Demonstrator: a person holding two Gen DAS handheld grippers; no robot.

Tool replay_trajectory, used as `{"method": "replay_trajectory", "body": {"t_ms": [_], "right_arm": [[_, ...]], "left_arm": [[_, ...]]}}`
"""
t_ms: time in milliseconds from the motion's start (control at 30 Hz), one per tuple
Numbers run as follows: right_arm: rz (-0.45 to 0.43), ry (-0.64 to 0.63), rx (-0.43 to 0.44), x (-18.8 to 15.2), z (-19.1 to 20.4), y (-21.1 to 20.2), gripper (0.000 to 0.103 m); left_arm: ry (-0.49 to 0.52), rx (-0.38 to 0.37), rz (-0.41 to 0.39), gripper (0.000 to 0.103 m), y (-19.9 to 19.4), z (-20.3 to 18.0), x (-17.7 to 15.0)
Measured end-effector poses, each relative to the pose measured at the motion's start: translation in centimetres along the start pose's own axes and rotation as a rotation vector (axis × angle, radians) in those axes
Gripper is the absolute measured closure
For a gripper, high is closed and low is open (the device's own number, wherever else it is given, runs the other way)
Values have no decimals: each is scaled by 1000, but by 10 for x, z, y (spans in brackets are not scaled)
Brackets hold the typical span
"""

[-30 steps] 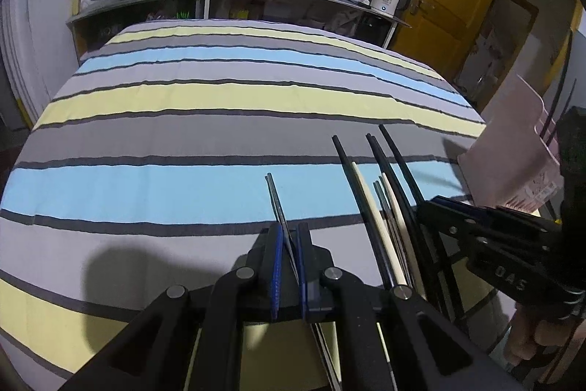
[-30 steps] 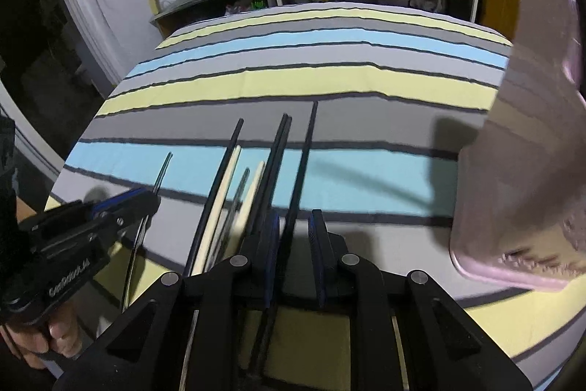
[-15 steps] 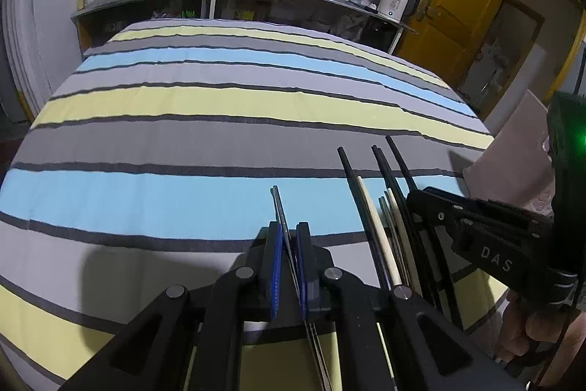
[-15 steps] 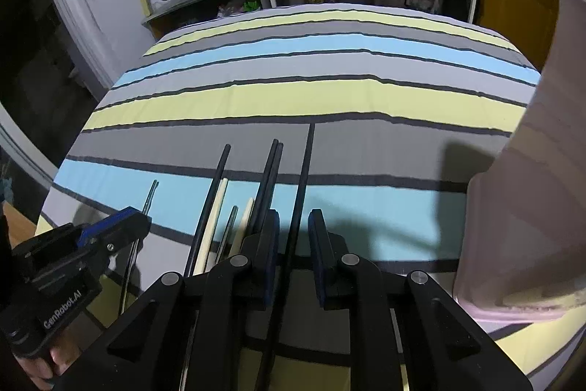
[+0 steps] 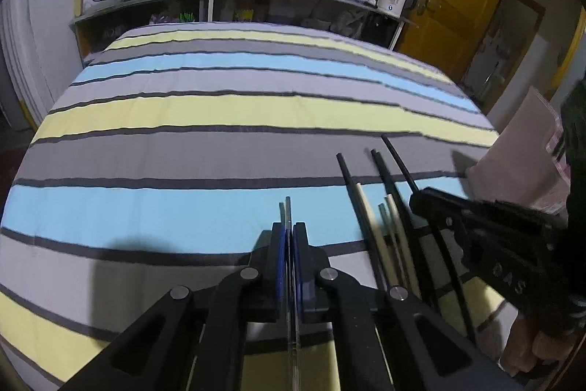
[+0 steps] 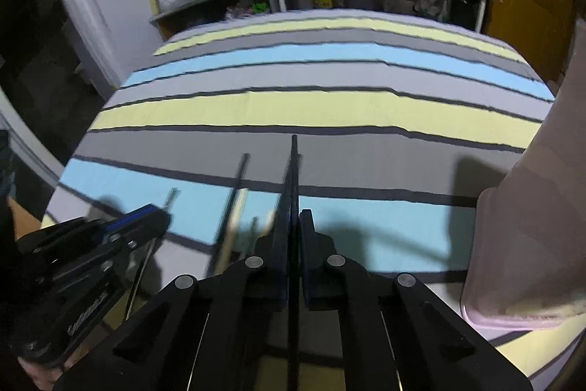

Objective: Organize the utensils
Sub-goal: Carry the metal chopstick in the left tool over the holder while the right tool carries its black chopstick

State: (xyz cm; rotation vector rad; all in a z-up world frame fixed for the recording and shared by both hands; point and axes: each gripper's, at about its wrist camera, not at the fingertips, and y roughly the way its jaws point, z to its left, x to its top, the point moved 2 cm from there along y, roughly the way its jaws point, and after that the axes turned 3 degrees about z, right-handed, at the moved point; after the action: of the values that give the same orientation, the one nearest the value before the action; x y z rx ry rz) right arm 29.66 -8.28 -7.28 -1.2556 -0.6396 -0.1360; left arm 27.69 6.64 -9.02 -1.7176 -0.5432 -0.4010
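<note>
The left gripper (image 5: 289,244) is clamping a pair of thin metal chopsticks (image 5: 288,213), jaws pressed nearly together on them; two tips are projecting just beyond the pads. The right gripper (image 6: 293,226) is pinching one black chopstick (image 6: 293,171) between clenched jaws. Beside it, to its left, loose chopsticks are lying on the striped cloth (image 5: 219,149) (three black (image 5: 384,178), roughly three pale (image 5: 370,218), blurred). A pink container (image 6: 531,244) is standing right of the right jaws. Both grippers are pointing steeply downward.
</note>
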Motion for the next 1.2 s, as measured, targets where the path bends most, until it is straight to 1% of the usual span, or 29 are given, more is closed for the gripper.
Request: {"method": "replay_trajectory", "body": {"t_ms": [67, 300, 467, 700, 900, 1200], "right_arm": [[-18, -5, 16, -3, 4, -11, 98], [-97, -17, 54, -11, 14, -60, 98], [-162, -14, 76, -14, 15, -101, 98], [-243, 2, 95, -25, 12, -154, 98], [-299, 17, 98, -33, 8, -186, 98], [-356, 55, 88, -39, -15, -219, 98]], "left_arm": [[2, -20, -22, 99, -13, -1, 0], [18, -52, -91, 99, -63, -8, 1], [40, -82, -145, 99, -105, -21, 0], [80, -123, -198, 99, -152, -42, -1], [110, -149, -221, 99, -176, -62, 1], [161, -204, -222, 99, -191, -97, 8]]}}
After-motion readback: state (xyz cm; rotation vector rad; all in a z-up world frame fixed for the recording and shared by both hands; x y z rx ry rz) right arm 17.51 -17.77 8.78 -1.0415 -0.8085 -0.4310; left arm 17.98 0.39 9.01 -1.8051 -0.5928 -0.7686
